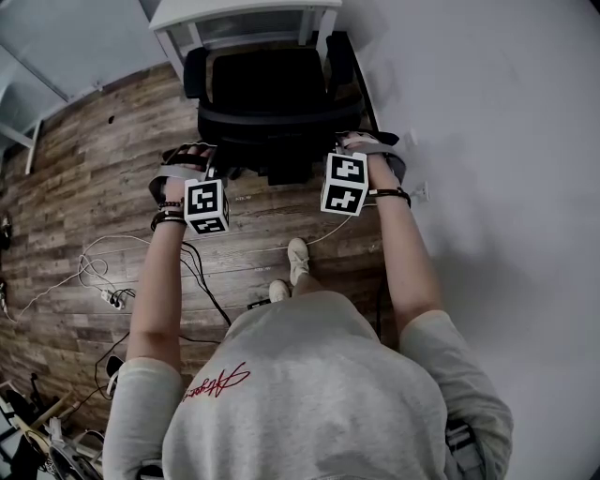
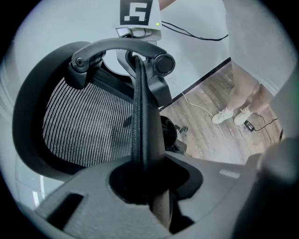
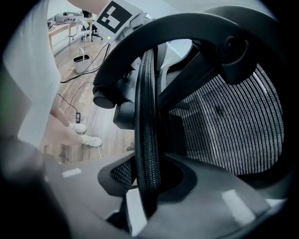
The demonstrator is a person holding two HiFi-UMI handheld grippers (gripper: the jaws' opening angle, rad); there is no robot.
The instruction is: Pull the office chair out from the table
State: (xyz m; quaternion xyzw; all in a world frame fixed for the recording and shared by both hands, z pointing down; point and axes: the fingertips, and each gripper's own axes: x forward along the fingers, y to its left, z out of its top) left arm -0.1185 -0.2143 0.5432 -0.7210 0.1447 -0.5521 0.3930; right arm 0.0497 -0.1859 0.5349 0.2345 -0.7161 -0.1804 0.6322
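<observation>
**Both claws clamped on the chair's back, chair close to the surface**

- Person stands on the wood floor [image 1: 84, 187], arms out straight. The office chair [image 1: 272, 94] is dead ahead at 12 o'clock, its back towards the person.
- The white surface [image 1: 244, 13] lies beyond the chair, also at 12 o'clock. The chair's front sits close in at its near edge, between the legs.
- Left claw [image 2: 148, 184]: jaws closed onto the backrest rim [image 2: 142, 116], which runs straight up out of the gap between them. The backrest mesh [image 2: 84, 126] spreads off towards 9 o'clock of the rim.
- Right claw [image 3: 148, 182]: the same hold, jaws pressed on the rim's other end. Here the mesh fans out towards 3 o'clock.
- Seen from above, the left claw is on the top of the backrest at about 11 o'clock from the person and the right claw at about 1 o'clock. The two are well apart, with the chair's back spanning between them.
- Each claw's view shows the other claw at 12 o'clock along the rim.
- White wall [image 1: 497, 141] runs along at 3 o'clock.
- Loose cables [image 1: 103, 272] trail over the boards at 9 o'clock.
- The person's pale shoes [image 1: 297, 258] are planted just behind the chair.
</observation>
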